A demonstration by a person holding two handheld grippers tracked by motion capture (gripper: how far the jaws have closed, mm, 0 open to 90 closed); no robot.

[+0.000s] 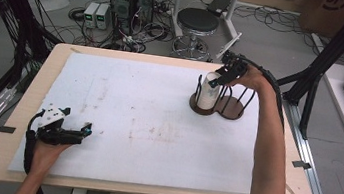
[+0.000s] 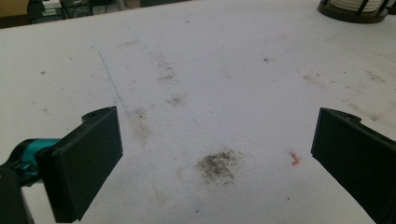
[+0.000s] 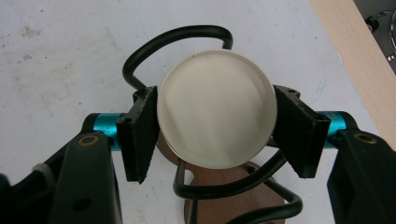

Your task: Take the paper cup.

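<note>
Gripping one white cup [image 3: 215, 108], right claw [image 3: 215, 135] in two-ring rack [image 1: 231, 108].

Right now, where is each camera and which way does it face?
High view: above the person's side of the table, looking forward and down; both forearms show, left tongs resting near the front, right tongs at the cup in the rack.
Left gripper view: on the left tongs, looking low across the pad; both jaws wide apart.
Right gripper view: on the right tongs, looking straight down; its jaws clamp the cup.
High and right views share cup and rack.
</note>
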